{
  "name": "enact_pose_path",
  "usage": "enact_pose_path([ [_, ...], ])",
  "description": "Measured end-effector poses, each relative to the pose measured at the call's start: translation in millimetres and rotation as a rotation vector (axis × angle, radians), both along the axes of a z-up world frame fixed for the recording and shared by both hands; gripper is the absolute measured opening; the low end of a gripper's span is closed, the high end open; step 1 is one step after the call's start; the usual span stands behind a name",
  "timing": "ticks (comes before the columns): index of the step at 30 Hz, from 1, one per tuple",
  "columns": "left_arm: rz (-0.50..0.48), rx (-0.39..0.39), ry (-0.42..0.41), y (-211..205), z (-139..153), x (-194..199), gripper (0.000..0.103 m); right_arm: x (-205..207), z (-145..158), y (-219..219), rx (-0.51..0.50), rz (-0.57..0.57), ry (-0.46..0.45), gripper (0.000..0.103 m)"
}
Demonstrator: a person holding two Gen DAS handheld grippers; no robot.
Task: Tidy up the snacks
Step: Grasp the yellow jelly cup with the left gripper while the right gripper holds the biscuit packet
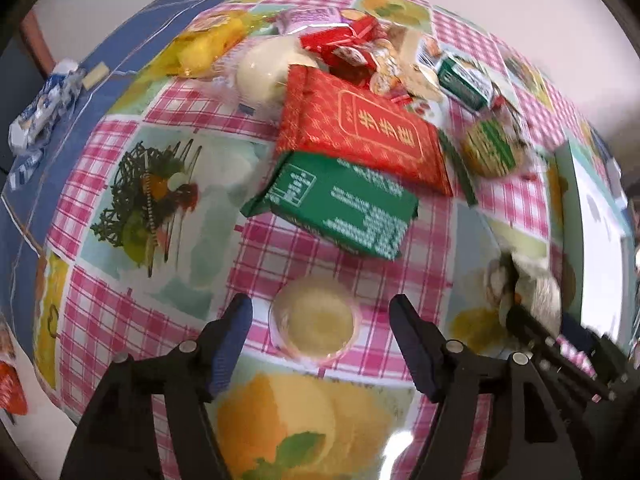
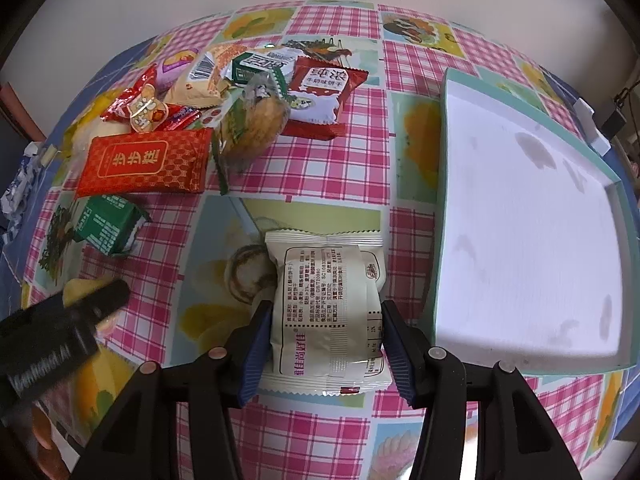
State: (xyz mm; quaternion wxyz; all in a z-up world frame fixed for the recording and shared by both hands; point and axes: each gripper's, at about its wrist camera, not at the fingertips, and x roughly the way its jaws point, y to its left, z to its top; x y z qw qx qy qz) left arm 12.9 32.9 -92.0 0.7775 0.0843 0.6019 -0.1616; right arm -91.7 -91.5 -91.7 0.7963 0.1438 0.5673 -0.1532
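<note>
Clamped between blue ribbed pads at 6 o'clock of the right wrist view: white biscuit packet [image 2: 328,308], back panel up, both pads of the right gripper [image 2: 324,344] pressed against its sides, lower edge seemingly on the checked tablecloth [image 2: 336,152]. Just beside it at 3 o'clock, white tray with teal rim [image 2: 532,240], nothing in it yet, inner floor faintly stained. Well apart toward 10 and 11 o'clock, the heap still to be sorted: red wafer packet [image 2: 144,168], green packet [image 2: 108,228] near it, round cake in clear wrap [image 2: 256,124], red-and-white milk biscuit packet [image 2: 320,96] farther back.

Over on the left wrist view, left gripper [image 1: 320,320] spread wide, jaws either side of a small jelly cup [image 1: 316,324] of pale yellow, touching neither wall. Beyond at 12 o'clock, same green packet [image 1: 340,204] under one end of the red wafer packet [image 1: 360,132], then a jumble of wrappers, blurred.

Step in hand, by judgement: first item gripped, tray unfilled, so sorting barely begun. Next move for the right: lift clear of the cloth, carry toward 3 o'clock over the teal rim, set down flat, release. For the left: close gently on the cup; thin plastic likely to buckle or slip under a hard squeeze.
</note>
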Motion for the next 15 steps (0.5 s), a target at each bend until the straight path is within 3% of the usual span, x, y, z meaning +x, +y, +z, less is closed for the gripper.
enact_pose_path([
  [3, -0.022, 0.072, -0.011, -3.3, -2.6, -6.8, 0.070, -3.6, 0.7, 0.1, 0.003, 0.001, 0.004, 0.056],
  [5, -0.034, 0.069, -0.025, -4.0, 0.9, -11.0, 0.047, -6.4, 1.3, 1.0, 0.004, 0.002, 0.007, 0.056],
  [8, -0.066, 0.094, -0.043, -10.7, 2.1, -15.4, 0.047, -10.2, 1.0, 2.1, 0.009, 0.000, 0.010, 0.056],
  [15, -0.052, 0.066, -0.056, -6.2, 4.2, -18.8, 0.043, -18.8, 2.5, 0.3, 0.029, -0.014, 0.007, 0.055],
])
